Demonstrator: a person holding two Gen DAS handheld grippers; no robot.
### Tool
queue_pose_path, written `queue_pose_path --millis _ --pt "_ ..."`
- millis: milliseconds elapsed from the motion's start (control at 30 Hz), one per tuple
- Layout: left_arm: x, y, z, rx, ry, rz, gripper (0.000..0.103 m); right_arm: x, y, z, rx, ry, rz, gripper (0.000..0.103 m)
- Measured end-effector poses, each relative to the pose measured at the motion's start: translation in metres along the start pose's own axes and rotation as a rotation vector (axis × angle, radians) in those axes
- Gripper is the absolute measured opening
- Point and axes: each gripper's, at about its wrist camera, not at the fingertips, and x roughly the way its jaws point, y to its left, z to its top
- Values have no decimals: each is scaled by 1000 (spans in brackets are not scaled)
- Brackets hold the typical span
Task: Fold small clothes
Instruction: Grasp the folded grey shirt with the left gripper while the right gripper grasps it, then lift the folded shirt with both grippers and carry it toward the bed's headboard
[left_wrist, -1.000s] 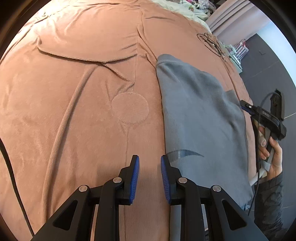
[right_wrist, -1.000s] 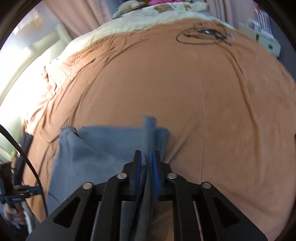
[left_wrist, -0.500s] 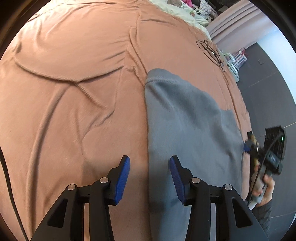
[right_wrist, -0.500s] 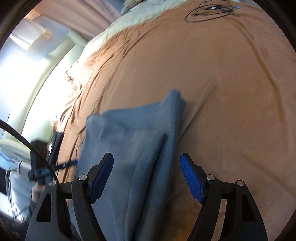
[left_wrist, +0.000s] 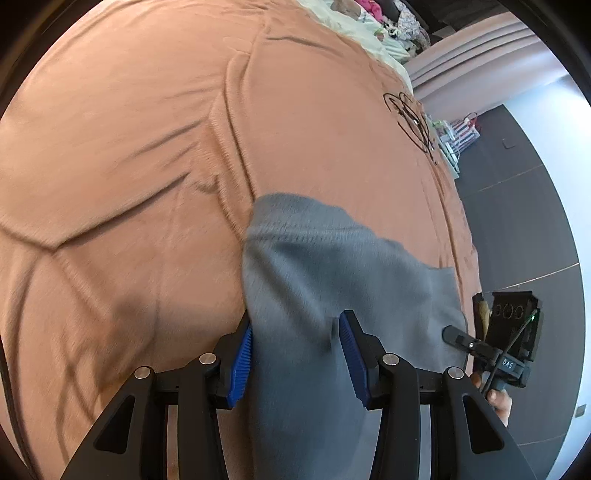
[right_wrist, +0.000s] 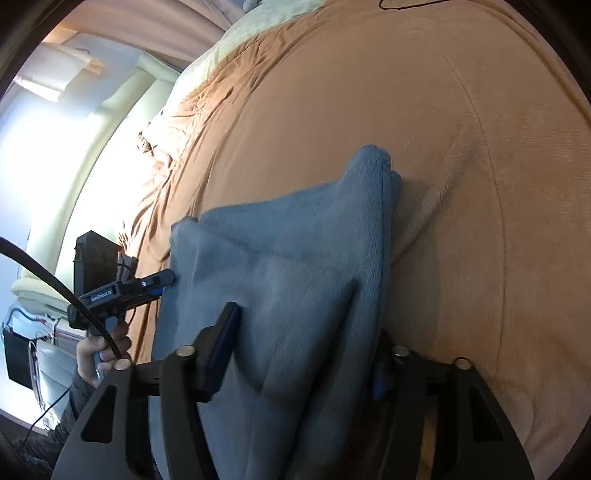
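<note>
A grey-blue garment lies folded lengthwise on the brown bedspread. My left gripper is open, its jaws straddling the garment's near left edge. In the right wrist view the same garment lies in layered folds, and my right gripper is open wide with the cloth between its jaws, the right finger partly hidden under the fabric. The right gripper also shows in the left wrist view at the garment's right edge, and the left gripper shows in the right wrist view at its left edge.
A coiled black cable lies on the far part of the bed. Pale bedding and pillows sit at the head. The bed's right edge drops to a dark floor. A bright window is beside the bed.
The right gripper let go of the garment fold and opened wide. The left gripper opened wider and moved right onto the garment's left edge. Both have come lower and closer to the cloth.
</note>
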Motion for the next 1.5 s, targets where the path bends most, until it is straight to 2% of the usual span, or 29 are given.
queue_pose_path --millis 67,133,200,300,567,967,1267,1500 --pt "5 -3 5 1 -6 -7 44 -1 -5 4 4 -3 -2 39" --pt "12 -7 9 7 -5 17 27 0 -5 1 -6 -3 -15 30" --pt "12 -12 10 14 -4 16 17 1 2 1 -28 -6 -39 20" --pt "3 -18 8 48 -19 13 12 -9 21 -6 -80 -28 -68 16" --pt "-41 -36 5 95 -81 -98 11 -37 63 -14 -159 -97 -71 15" --pt "-130 -75 -9 191 -191 -223 10 -117 128 -64 -276 -252 -56 15" --pt "-226 -92 -31 266 -317 -291 10 -167 200 -112 -396 -350 -45 14" --pt "-303 -88 -41 290 -423 -296 10 -176 251 -146 -493 -394 -16 14"
